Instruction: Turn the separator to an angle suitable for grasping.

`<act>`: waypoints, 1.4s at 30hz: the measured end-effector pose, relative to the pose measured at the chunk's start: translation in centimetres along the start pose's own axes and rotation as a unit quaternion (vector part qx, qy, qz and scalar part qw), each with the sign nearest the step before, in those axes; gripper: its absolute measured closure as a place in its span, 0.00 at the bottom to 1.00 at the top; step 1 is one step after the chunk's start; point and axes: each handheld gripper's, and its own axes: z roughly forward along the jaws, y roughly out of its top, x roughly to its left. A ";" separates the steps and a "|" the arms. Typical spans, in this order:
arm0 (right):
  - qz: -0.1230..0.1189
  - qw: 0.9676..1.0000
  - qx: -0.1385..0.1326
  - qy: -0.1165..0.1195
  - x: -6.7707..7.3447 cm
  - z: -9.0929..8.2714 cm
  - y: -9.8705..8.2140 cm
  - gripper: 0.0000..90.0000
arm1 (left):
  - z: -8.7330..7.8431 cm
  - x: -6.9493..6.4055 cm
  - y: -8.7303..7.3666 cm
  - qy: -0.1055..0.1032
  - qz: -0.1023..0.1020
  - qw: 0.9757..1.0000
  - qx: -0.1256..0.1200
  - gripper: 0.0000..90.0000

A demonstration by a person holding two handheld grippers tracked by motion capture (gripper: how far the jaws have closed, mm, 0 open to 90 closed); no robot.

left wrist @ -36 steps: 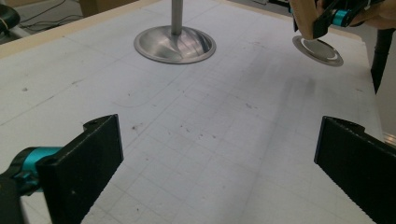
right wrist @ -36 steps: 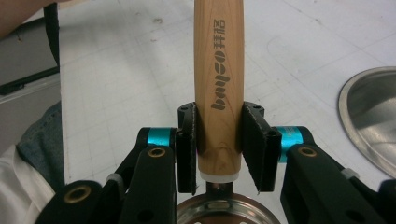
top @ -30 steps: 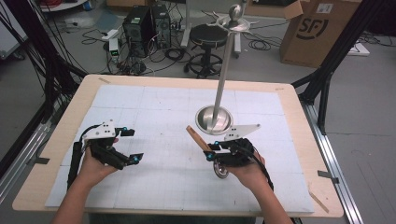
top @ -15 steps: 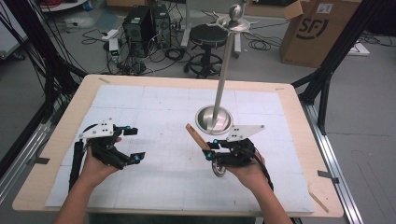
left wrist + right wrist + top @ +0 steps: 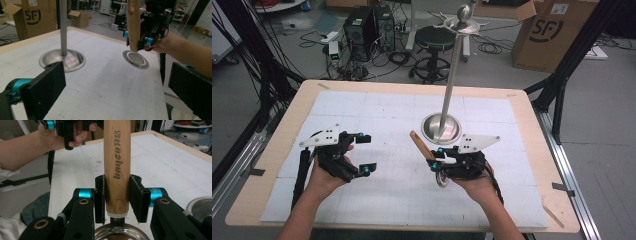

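Two claws up: my right claw (image 5: 435,159) clamps the ladle's wooden handle (image 5: 117,157), lower centre of the high view; left claw (image 5: 362,153) wide, empty. Next, I judge: hang ladle on the stand (image 5: 451,80), needs lift.

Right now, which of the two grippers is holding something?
The right gripper is. It is shut on the wooden handle of a small metal ladle. The left gripper is open, with nothing between its jaws.
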 end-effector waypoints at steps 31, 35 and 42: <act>-0.019 0.997 -0.040 0.058 1.6 1.8 0.2 0.75 | 2.5 -1.8 1.4 -0.050 0.018 0.998 -0.021 0.18; -0.022 0.997 -0.045 0.061 1.8 2.0 0.2 0.75 | 2.5 -1.8 1.9 -0.061 0.017 0.997 -0.037 0.21; -0.025 0.995 -0.060 0.073 1.9 2.1 0.4 0.76 | 3.2 -2.3 2.3 -0.079 0.028 0.996 -0.031 0.24</act>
